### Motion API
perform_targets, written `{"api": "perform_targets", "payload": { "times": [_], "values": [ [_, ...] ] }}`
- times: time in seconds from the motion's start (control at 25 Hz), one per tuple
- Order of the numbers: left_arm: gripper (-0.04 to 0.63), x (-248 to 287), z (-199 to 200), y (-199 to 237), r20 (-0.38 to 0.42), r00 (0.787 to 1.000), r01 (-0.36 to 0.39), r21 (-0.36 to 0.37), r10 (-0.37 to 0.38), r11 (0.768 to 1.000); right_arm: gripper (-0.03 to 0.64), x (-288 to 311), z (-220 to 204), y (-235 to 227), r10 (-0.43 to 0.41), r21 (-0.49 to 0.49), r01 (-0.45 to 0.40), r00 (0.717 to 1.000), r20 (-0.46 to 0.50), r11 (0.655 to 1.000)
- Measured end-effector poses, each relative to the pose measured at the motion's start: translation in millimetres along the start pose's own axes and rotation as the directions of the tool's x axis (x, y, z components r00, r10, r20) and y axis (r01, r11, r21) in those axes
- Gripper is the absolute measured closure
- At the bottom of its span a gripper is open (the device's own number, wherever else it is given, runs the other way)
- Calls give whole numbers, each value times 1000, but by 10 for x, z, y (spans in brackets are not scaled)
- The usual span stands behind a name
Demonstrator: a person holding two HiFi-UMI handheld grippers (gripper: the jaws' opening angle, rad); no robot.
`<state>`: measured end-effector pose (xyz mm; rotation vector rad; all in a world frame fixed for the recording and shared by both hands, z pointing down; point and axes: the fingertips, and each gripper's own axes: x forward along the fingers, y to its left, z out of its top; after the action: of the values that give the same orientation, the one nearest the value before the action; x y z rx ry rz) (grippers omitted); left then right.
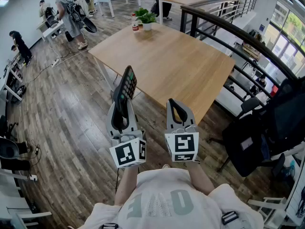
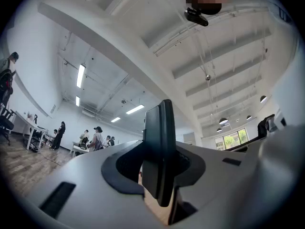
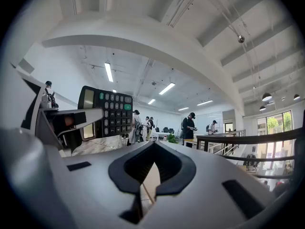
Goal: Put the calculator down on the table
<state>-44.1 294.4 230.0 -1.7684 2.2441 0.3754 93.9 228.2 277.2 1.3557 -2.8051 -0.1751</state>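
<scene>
At far left, people stand by white desks over the wood-plank floor (image 1: 66,109); the left gripper (image 1: 120,100) is tilted upward, its black fingers (image 1: 117,117) drawn in to a narrow gap and pressed on the lower end of the black rectangular calculator with grey and green keys (image 1: 128,82); in the left gripper view the calculator stands edge-on and upright between the two pads, touching both; its key face is turned toward the right gripper, whose view shows the display and key rows; the calculator is held in the air at the near left edge of the light wooden rectangular surface (image 1: 181,66), not resting on it.

Just beside it, the right gripper (image 1: 174,104) is level, its black fingers (image 1: 183,113) closed tip to tip with nothing between them, only the hollow between the pads showing; it touches neither calculator nor surface.

On the far corner of the surface stand a small green potted plant (image 1: 146,17) and a bottle (image 1: 135,23); at right runs a dark metal railing (image 1: 238,37), with a black office chair (image 1: 250,137) below it.
</scene>
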Motion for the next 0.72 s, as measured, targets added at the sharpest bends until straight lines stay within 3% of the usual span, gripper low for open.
{"api": "perform_targets", "payload": {
  "times": [0.24, 0.72],
  "values": [
    [472, -66, 1, -19, 6, 1000, 6, -4, -6, 1000, 598, -52, -66, 67, 17, -13, -17, 1000, -6, 1000],
    [473, -71, 31, 158, 8, 998, -55, 9, 55, 998, 597, -42, -118, -48, 31, 19, -32, 999, 33, 999]
  ]
}}
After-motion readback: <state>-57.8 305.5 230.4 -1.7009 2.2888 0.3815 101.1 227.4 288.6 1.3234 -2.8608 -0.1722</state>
